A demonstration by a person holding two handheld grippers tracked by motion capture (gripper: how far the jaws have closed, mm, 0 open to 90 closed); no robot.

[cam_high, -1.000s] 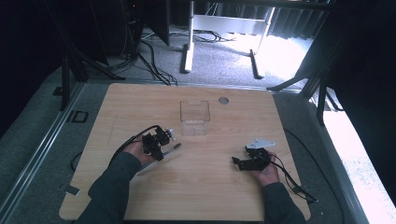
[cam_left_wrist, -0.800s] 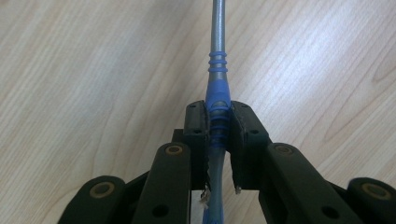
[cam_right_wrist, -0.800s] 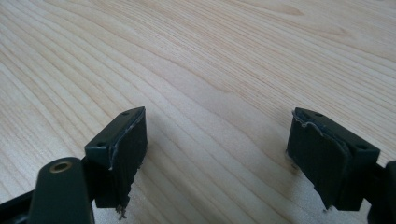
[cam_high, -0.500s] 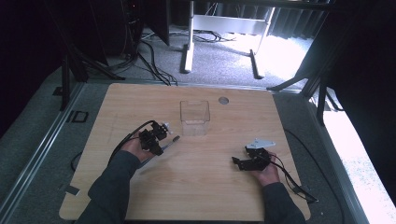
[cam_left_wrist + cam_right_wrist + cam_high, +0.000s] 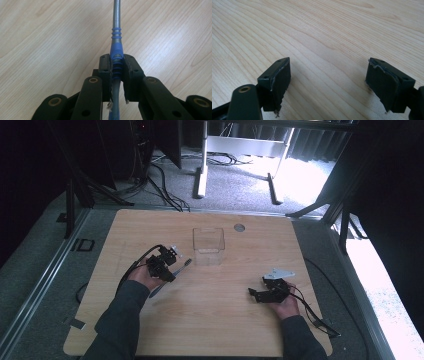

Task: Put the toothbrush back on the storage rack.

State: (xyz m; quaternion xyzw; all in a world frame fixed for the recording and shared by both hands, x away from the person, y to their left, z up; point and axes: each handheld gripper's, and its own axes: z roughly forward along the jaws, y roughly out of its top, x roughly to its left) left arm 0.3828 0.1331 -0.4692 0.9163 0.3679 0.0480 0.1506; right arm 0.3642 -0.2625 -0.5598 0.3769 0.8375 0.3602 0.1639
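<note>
On the wooden table (image 5: 210,305) I see my left gripper (image 5: 167,262) clamped around a slim grey tool with a blue ribbed grip (image 5: 116,50). From the left gripper view, both jaws press against the blue ribbed section, and the grey shaft runs straight ahead over the wood grain. From the high view, the tool slants from lower left to upper right, its far end near the bottom left corner of a clear plastic box (image 5: 208,245) that stands upright toward the table's far side. I cannot tell what kind of tool it is. My right gripper (image 5: 263,294) rests low on the table's right part, well apart from the box; the right gripper view shows its jaws spread wide with bare wood between them.
</note>
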